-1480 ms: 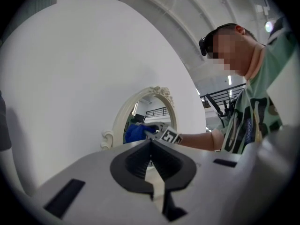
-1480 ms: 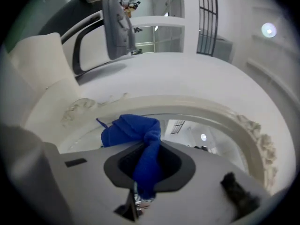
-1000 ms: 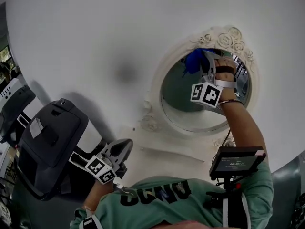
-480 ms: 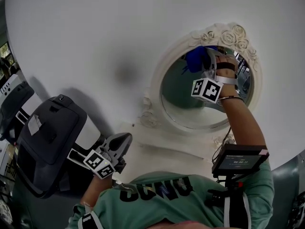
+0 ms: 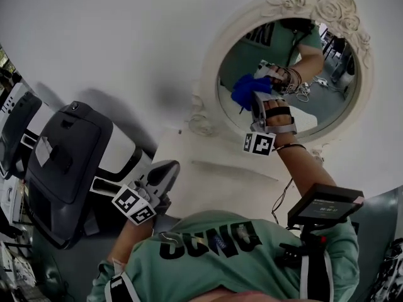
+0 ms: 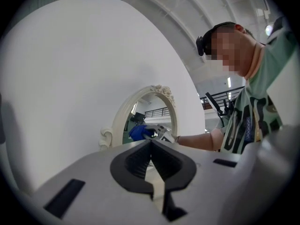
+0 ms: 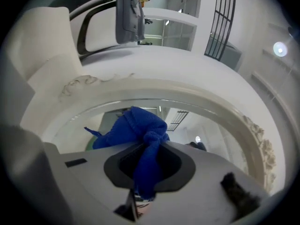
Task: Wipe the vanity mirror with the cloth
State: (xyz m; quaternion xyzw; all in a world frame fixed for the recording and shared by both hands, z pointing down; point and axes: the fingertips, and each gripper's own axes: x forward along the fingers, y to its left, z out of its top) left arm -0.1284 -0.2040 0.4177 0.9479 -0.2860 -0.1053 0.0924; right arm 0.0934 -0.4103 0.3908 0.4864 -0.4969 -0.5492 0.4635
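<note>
Wiping under way: the blue cloth [image 5: 242, 90] sits bunched at the left side of the mirror [image 5: 252, 52], about halfway up the oval glass and apparently pressed against it. The fingers of the right gripper [image 5: 254, 98] are clamped on the cloth. Its own view shows a twisted tail of fabric running down between them, with the loose bulk spilling out ahead toward the glass. The person's right arm reaches up from below the mirror, and the glass reflects the arm and gripper.

The carved white frame [image 5: 211, 74] rings the glass, with roses at its top. The mirror stands at the back of a white counter [image 5: 208, 175] against a white wall.

The left gripper [image 5: 165, 172] hangs well below and left of the mirror, near the counter's front edge. Its fingers are together on nothing and point up toward the mirror, taking no part in the work. A grey machine [image 5: 63, 162] stands farther left of the mirror.

The step in hand looks like a wiping stroke on the left of the glass. How much has been cleaned cannot be told. The next move likely calls for light, even pressure. The cloth should sweep toward the right side of the mirror, with the grip firm enough that it does not slip and the fingers clear of the carved frame.
</note>
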